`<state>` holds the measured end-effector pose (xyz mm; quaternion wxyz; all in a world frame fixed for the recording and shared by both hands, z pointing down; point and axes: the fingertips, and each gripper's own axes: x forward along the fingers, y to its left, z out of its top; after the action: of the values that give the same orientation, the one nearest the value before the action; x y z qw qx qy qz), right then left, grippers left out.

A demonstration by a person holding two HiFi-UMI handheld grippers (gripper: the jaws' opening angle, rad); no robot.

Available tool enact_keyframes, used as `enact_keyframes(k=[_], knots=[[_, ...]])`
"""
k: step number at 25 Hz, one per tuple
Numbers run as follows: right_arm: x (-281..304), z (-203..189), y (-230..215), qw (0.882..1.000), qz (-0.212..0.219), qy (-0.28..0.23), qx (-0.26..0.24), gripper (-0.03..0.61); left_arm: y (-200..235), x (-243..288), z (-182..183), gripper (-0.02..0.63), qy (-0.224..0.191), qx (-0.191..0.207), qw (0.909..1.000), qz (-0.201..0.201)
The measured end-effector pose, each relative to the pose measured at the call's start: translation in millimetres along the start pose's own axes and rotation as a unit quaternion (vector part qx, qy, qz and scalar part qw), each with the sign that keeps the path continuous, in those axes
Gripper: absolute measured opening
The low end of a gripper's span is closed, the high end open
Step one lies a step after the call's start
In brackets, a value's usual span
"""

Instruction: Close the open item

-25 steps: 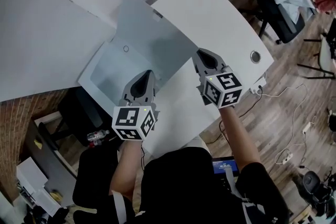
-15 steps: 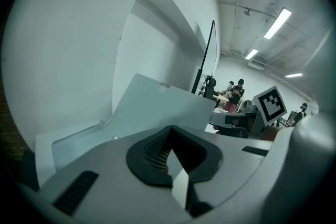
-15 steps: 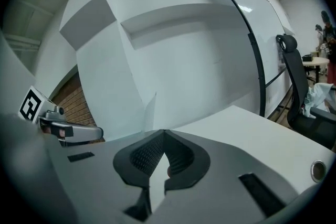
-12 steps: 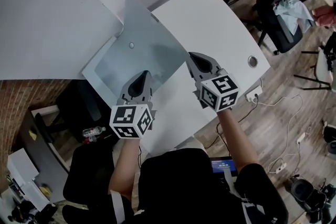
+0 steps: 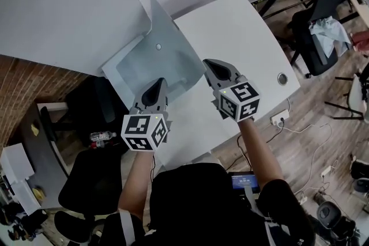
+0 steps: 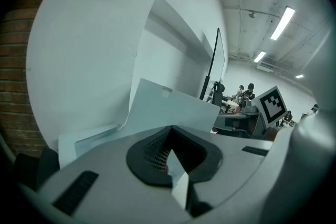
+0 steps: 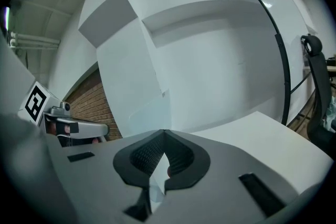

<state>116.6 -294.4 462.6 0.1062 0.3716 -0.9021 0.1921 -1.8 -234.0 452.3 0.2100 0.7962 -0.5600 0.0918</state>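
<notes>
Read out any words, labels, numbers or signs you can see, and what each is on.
None can be read.
Left cube, right cube: square markers only, no letters.
Screen by the person's lap: too small to read.
Folder: no print shows.

The person reaches both bare forearms forward and down from the body. The left forearm (image 5: 137, 177) carries the left claw (image 5: 158, 85), its marker cube (image 5: 144, 132) nearest the camera and its jaws pointing away and slightly right. The right forearm (image 5: 260, 152) angles inward, and the right claw (image 5: 210, 66) points up and to the left. The two claws sit near each other, level, not touching. Each claw's jaws are pressed together on the edge of a thin white sheet (image 6: 177, 173).
</notes>
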Motion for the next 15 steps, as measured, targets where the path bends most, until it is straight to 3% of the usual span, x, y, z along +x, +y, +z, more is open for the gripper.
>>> enact_keyframes(k=[15], knots=[[19.9, 10.4, 31.8, 0.996, 0.068, 0.013, -0.050, 0.037, 16.2, -36.9, 5.5, 0.011, -0.026, -0.004, 0.9983, 0.052]])
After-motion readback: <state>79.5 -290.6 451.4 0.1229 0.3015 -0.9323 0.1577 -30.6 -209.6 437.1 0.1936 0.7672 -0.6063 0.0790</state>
